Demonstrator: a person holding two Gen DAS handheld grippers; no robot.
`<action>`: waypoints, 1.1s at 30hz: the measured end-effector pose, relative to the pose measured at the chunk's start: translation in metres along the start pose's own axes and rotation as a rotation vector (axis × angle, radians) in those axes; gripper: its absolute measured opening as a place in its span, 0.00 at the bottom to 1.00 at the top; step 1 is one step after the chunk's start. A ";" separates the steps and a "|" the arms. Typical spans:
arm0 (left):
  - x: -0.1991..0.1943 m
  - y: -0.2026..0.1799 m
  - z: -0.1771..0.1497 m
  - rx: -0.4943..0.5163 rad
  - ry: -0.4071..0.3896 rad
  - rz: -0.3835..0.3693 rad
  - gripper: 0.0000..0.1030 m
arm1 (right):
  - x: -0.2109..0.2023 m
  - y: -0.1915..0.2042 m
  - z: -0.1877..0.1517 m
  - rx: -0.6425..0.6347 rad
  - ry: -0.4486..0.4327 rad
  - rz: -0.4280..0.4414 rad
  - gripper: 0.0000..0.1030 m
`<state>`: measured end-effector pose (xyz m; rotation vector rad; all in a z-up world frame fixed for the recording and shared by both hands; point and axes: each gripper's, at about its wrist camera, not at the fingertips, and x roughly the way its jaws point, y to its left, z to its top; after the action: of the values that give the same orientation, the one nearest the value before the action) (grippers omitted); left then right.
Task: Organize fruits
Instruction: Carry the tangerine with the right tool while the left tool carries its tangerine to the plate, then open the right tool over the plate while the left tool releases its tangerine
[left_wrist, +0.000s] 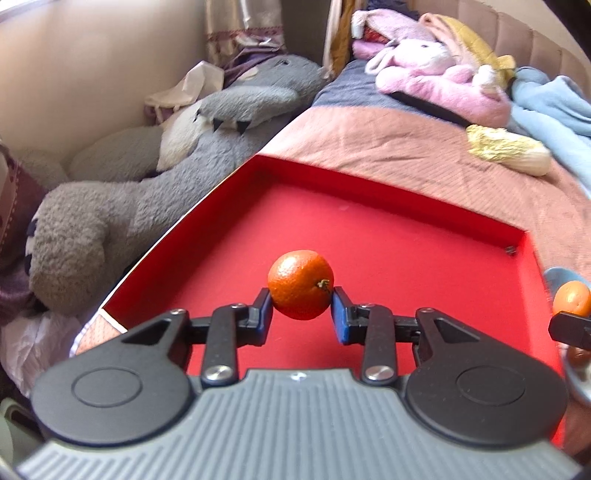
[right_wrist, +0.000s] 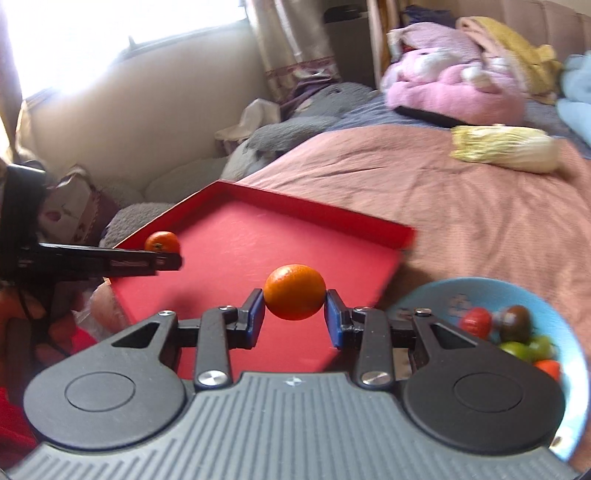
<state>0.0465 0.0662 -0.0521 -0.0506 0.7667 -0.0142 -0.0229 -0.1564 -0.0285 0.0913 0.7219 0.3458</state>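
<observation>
We count two mandarins (right_wrist: 294, 297) (right_wrist: 161, 242), one red tray (right_wrist: 317, 212), one blue bowl (right_wrist: 424, 295) near right with about six small fruits (right_wrist: 515, 323), one cabbage (right_wrist: 506, 147) far right, two plush toys (left_wrist: 443, 79) (left_wrist: 147, 192).

light: daylight, window (right_wrist: 122, 37) blown out (upper left) | blur: motion smear in right view | edges: fisheye-bent, corners darkened
</observation>
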 end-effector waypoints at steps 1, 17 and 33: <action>-0.003 -0.004 0.002 0.006 -0.007 -0.013 0.36 | -0.005 -0.009 -0.002 0.012 -0.006 -0.015 0.39; -0.037 -0.118 0.003 0.146 -0.041 -0.304 0.36 | -0.054 -0.119 -0.045 0.178 -0.028 -0.254 0.39; -0.003 -0.212 -0.016 0.329 0.032 -0.384 0.36 | -0.045 -0.103 -0.057 0.076 0.049 -0.244 0.40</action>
<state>0.0342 -0.1459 -0.0510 0.1167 0.7690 -0.5063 -0.0636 -0.2706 -0.0631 0.0662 0.7856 0.0880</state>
